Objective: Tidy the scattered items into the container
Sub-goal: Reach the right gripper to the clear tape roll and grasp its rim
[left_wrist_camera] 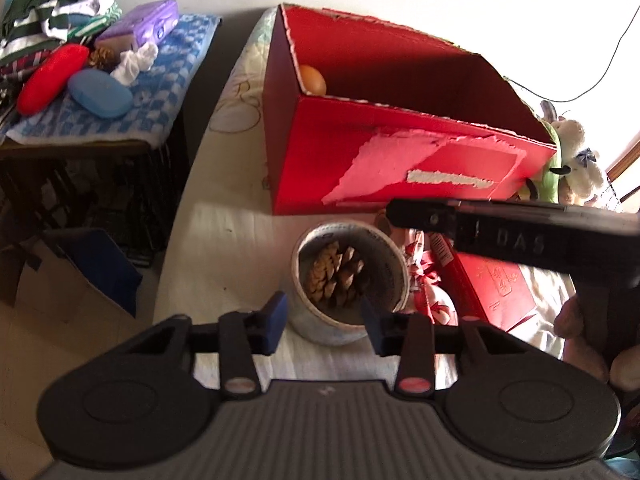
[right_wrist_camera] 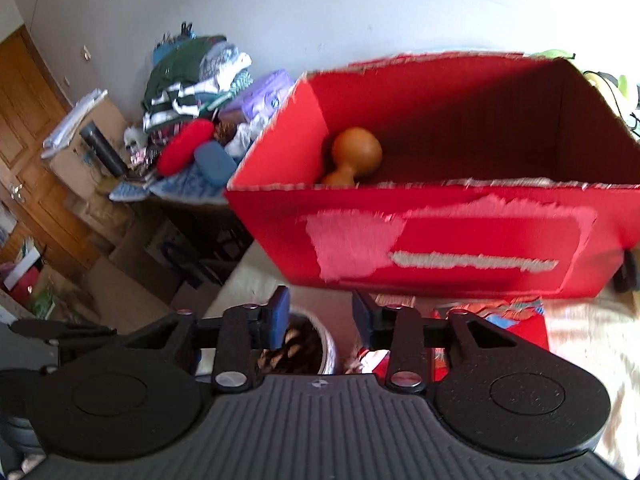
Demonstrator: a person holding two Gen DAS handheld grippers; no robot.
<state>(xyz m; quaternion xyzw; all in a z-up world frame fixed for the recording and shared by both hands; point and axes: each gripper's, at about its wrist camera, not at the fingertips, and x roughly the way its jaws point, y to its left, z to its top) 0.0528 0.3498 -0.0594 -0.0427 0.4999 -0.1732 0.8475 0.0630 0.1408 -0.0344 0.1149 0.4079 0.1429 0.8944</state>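
Lighting, both views: your daylight comes in strong from the right of the frame.
Glare: left wrist view, upper right corner blown out to white; the plush toy (left_wrist_camera: 576, 156) at the right edge sits in that glare.
Shadow: inside of your red box (right_wrist_camera: 472, 240) lies dark, its front face brightly lit; lower left of each frame is dim.
Blur: right wrist view smeared throughout, the torn label edges soft; left wrist view sharper.
Distortion: fisheye bending, strongest at your frame edges; corners vignetted black.

Both wrist views look steeply down and forward, close over the bed, sharing the red box (left_wrist_camera: 400, 152) (right_wrist_camera: 460, 240).
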